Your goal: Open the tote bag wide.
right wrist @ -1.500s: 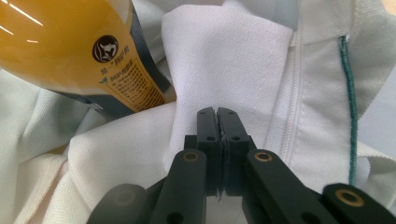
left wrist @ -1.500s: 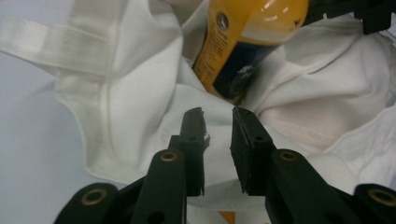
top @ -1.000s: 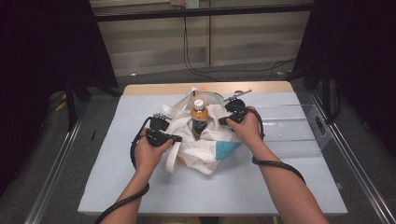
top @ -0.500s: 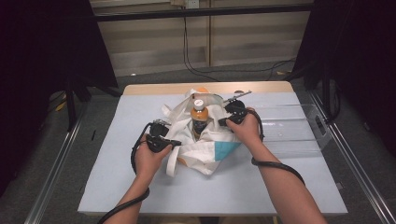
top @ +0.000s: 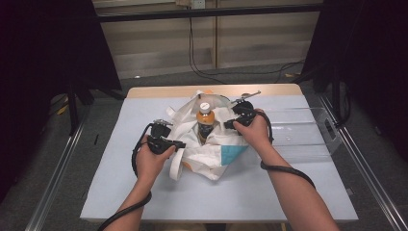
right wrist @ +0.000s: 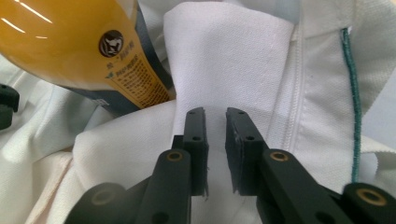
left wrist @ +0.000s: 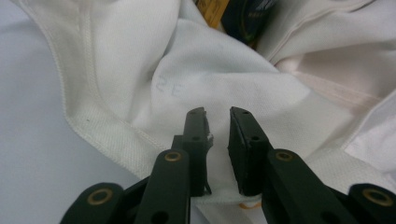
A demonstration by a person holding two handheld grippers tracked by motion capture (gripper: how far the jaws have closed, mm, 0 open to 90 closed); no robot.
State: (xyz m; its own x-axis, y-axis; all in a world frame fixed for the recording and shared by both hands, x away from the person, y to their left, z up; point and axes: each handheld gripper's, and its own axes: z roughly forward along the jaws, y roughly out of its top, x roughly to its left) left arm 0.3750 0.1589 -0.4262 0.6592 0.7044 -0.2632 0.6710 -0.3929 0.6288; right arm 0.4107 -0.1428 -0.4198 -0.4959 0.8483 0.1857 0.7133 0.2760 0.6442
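Note:
A white cloth bag [top: 211, 149] with a teal patch lies crumpled mid-table. An orange drink bottle [top: 205, 120] with a white cap stands upright in it. My left gripper [top: 180, 143] is at the bag's left edge. In the left gripper view its jaws [left wrist: 217, 112] have just been opening and stand slightly apart over the bag's hem [left wrist: 116, 135], with nothing pinched. My right gripper [top: 228, 124] is at the bag's right rim beside the bottle [right wrist: 70, 42]. Its jaws [right wrist: 215, 112] have also just been opening; a narrow gap shows above the cloth [right wrist: 224, 56].
A clear plastic tray [top: 298, 130] sits on the pale table [top: 144, 207] right of the bag. A small metal tool [top: 245, 95] lies behind the bag. Metal rails [top: 57, 173] run along both sides of the table, with dark curtains beyond.
The left hand has shifted slightly toward the near edge along the bag's left side. The right hand, bag and bottle stay put.

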